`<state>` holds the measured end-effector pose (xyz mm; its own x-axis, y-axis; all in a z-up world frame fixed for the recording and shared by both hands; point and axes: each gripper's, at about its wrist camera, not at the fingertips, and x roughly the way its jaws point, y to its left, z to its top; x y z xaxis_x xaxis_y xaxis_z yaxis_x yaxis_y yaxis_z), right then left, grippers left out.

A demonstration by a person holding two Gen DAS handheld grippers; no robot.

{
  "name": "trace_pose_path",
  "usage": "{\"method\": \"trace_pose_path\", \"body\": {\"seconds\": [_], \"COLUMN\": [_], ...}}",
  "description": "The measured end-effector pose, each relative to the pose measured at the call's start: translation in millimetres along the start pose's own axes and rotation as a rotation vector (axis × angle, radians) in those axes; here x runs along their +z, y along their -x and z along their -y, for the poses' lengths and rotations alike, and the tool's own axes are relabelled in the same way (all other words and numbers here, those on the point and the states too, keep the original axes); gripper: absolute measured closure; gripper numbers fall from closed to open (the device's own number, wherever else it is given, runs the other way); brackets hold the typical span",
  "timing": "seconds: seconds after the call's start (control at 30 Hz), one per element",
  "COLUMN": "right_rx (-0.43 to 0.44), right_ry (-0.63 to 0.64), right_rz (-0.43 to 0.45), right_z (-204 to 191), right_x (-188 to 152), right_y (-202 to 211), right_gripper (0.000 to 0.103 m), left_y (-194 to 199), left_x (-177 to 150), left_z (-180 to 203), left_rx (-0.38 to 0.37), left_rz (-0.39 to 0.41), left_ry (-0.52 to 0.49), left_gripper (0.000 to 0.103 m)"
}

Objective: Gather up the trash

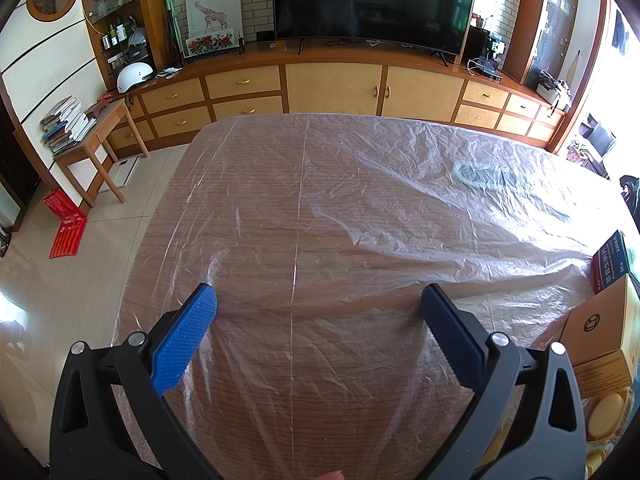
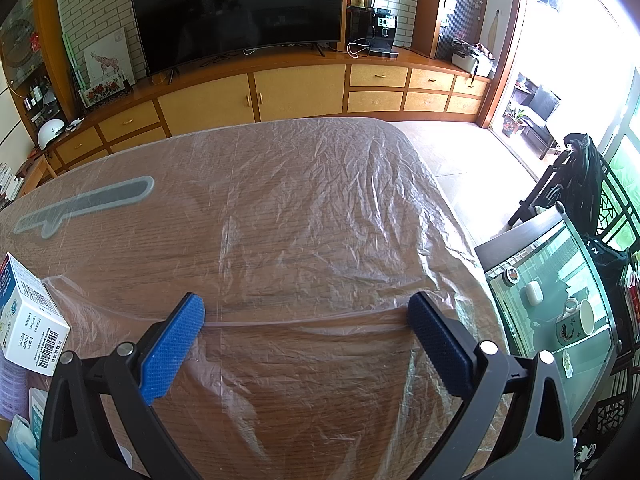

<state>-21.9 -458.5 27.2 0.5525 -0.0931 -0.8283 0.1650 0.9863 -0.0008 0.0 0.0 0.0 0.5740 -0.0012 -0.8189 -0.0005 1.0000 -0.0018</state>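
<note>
A wooden table (image 1: 280, 360) lies under a crinkled clear plastic sheet (image 1: 360, 200). My left gripper (image 1: 318, 300) hovers open over its near part, blue pads wide apart, nothing between them. At the right edge of the left wrist view sit an orange cardboard box (image 1: 604, 336), a dark blue box (image 1: 610, 256) and a yellow lid (image 1: 608, 416). My right gripper (image 2: 306, 312) is open too, above the sheet (image 2: 320, 200) where a fold runs across. A white barcoded box (image 2: 28, 320) lies at the left of the right wrist view, with other packets (image 2: 24, 436) below it.
A grey knife-shaped print (image 2: 88, 204) shows under the sheet. Beyond the table stand a long wooden cabinet (image 1: 332, 84) and a television (image 1: 372, 0). A glass side table (image 2: 552, 312) with a mug (image 2: 576, 320) is to the right; a small desk with books (image 1: 68, 124) to the left.
</note>
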Motion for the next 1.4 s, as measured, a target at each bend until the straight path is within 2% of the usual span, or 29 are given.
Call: {"method": "trace_pose_path", "body": {"seconds": [1.03, 1.13, 1.17, 1.23, 1.37, 1.4], "right_rx": [-0.001, -0.008, -0.008, 0.003, 0.026, 0.036], "right_ry": [0.005, -0.006, -0.021, -0.034, -0.006, 0.016], "right_rz": [0.003, -0.031, -0.04, 0.003, 0.104, 0.12], "right_z": [-4, -1, 2, 5, 1, -3], "right_x": [-4, -4, -3, -2, -5, -11], "right_y": [-7, -9, -4, 11, 64, 80], "right_gripper": [0.004, 0.004, 0.004, 0.004, 0.004, 0.004], "left_y": [0, 0, -1, 7, 51, 59], "left_x": [0, 1, 3, 6, 25, 26], "left_z": [0, -1, -2, -8, -21, -21], "left_rx": [0.0, -0.003, -0.003, -0.016, -0.045, -0.047], "left_rz": [0.0, -0.007, -0.023, -0.017, 0.093, 0.099], "left_ry": [0.0, -0.005, -0.001, 0.03, 0.051, 0.042], "left_gripper": [0.001, 0.001, 0.002, 0.002, 0.002, 0.002]}}
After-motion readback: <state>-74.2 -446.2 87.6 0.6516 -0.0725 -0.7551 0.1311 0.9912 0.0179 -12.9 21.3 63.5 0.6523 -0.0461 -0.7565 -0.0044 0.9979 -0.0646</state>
